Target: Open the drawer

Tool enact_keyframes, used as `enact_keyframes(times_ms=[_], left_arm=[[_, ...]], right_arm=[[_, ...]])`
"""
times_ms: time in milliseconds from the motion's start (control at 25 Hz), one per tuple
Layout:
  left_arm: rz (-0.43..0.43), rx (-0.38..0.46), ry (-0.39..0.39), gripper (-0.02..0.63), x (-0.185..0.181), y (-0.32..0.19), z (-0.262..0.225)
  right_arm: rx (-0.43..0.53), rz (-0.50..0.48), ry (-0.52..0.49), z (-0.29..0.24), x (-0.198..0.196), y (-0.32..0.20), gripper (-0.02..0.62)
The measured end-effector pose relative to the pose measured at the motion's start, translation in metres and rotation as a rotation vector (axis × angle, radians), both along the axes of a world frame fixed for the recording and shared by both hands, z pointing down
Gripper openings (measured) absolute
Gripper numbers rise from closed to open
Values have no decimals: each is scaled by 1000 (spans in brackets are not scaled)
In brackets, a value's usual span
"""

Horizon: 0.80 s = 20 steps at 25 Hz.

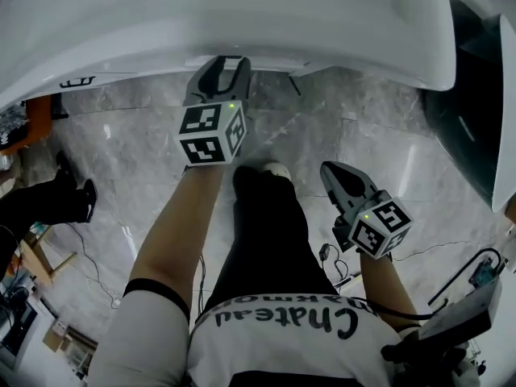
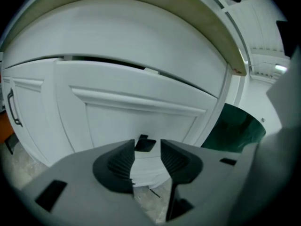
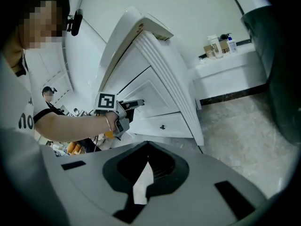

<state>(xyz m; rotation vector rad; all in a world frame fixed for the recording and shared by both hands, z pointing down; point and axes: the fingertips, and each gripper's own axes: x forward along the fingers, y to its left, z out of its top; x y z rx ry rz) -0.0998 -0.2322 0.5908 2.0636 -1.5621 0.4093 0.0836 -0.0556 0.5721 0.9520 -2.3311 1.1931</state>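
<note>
here we are, looking steeply down over the person's own legs at a grey marbled floor [image 1: 322, 127], with a white cabinet [image 1: 242, 14] filling the top of the head view. the left gripper [image 1: 226, 67] is up at the cabinet's front edge, its marker cube [image 1: 211, 133] facing the camera and the bare forearm [image 1: 181, 224] stretched out behind it. along its jaws, the two ribbed pads stand well apart. a small dark knob [image 2: 145, 144] shows in the gap between the tips, and neither pad presses on it. nothing is gripped.

the knob belongs to the drawer [image 3: 164, 121], the low one at the foot of the cabinet, under a tall framed panel [image 2: 141, 121]. from the right gripper view its front looks flush with the cabinet, so it is not yet pulled out.

the right gripper [image 1: 332, 174] hangs lower, on the right of the head view, well apart from the cabinet and angled down towards the floor. its jaws meet at the tips and hold nothing. a few bottles [image 3: 218, 45] stand on a white ledge beyond the cabinet.
</note>
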Motion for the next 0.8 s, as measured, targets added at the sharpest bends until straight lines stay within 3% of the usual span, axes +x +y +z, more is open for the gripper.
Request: enact_keyframes(times_ms=[400,800], left_arm=[[-51,-20,-100,159,-2,-16,9],[19,-15,-201,129,-1,-13,10]], right_arm=[[-92,35,25,-3,22,22,3],[-118,71,1,-14,19,41,3]])
